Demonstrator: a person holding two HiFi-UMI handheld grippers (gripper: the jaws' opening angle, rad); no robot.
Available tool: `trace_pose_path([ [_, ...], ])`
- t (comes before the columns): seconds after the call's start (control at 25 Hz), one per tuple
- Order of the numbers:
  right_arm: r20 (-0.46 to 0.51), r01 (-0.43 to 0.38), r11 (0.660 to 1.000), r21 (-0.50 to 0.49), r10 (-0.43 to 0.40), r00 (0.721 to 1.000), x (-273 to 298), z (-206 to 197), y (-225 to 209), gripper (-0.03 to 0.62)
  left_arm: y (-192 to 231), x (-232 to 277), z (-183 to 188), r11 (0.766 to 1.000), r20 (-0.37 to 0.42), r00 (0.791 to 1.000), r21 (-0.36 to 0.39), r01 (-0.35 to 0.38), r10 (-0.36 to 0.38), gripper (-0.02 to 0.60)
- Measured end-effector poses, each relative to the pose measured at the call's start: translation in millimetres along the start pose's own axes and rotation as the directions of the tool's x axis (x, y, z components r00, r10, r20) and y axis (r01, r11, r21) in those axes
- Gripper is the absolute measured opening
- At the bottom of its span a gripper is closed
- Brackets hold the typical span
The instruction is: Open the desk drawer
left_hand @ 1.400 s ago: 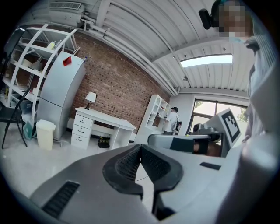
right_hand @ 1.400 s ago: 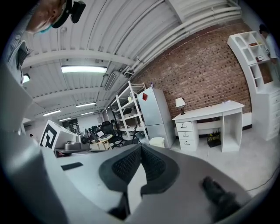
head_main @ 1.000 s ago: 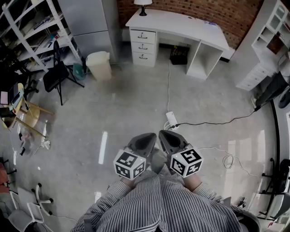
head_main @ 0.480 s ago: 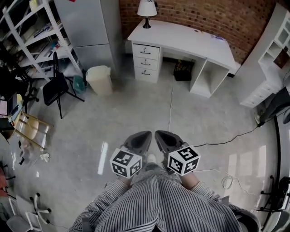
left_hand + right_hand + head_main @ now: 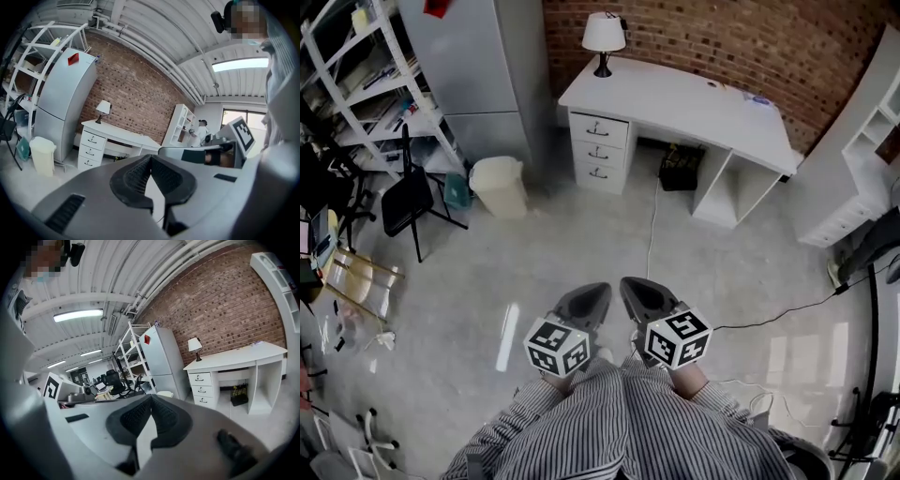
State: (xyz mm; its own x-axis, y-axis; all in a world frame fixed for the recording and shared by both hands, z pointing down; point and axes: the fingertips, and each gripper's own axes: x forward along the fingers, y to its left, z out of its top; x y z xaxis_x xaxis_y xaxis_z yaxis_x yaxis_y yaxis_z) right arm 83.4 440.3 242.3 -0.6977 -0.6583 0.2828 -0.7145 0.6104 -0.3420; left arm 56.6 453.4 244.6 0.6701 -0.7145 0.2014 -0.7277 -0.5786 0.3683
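A white desk (image 5: pixel 675 98) stands against the brick wall, with a stack of three shut drawers (image 5: pixel 598 152) under its left end and a lamp (image 5: pixel 603 37) on top. My left gripper (image 5: pixel 586 305) and right gripper (image 5: pixel 639 298) are held side by side in front of my body, well short of the desk, over bare floor. Both are shut with nothing between the pads. The left gripper view has its shut jaws low in the picture and the drawers (image 5: pixel 89 149) far off to the left. In the right gripper view the drawers (image 5: pixel 200 389) are far off to the right.
A pale bin (image 5: pixel 498 186) and a tall grey cabinet (image 5: pixel 478 66) stand left of the desk. A black folding chair (image 5: pixel 405 197) and a shelf rack (image 5: pixel 366 75) are further left. A cable (image 5: pixel 652 225) runs across the floor toward the desk. White shelving (image 5: pixel 862 141) lines the right.
The desk and its drawers have come nearer and lower in the head view as I walk toward them. Both grippers stay shut, side by side.
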Motion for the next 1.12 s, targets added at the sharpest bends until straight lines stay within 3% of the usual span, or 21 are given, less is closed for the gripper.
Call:
trace_pose_path([
  [0.2,-0.009,0.022,0.999,0.024,-0.022,1.0,23,8,-33,0.017,25,34,6,0.999,-0.026,1.0,-0.039,0.016,-0.017,0.012],
  [0.44,0.013,0.058,0.997,0.051,-0.058,0.998,66,30,-72,0.017,67,75,22,0.999,-0.047,0.998,-0.036,0.04,-0.042,0.012],
  [0.68,0.032,0.042,0.997,0.058,-0.044,0.999,138,65,-98,0.017,131,120,65,0.997,-0.053,0.996,-0.027,0.077,-0.078,0.012],
  [0.84,0.006,0.076,0.997,0.017,-0.076,0.997,192,90,-116,0.017,178,144,95,0.995,-0.055,0.994,-0.029,0.095,-0.096,0.012],
  [1.12,0.004,0.117,0.993,0.026,-0.117,0.993,276,120,-147,0.017,247,188,131,0.982,-0.096,0.977,-0.016,0.19,-0.191,0.012],
])
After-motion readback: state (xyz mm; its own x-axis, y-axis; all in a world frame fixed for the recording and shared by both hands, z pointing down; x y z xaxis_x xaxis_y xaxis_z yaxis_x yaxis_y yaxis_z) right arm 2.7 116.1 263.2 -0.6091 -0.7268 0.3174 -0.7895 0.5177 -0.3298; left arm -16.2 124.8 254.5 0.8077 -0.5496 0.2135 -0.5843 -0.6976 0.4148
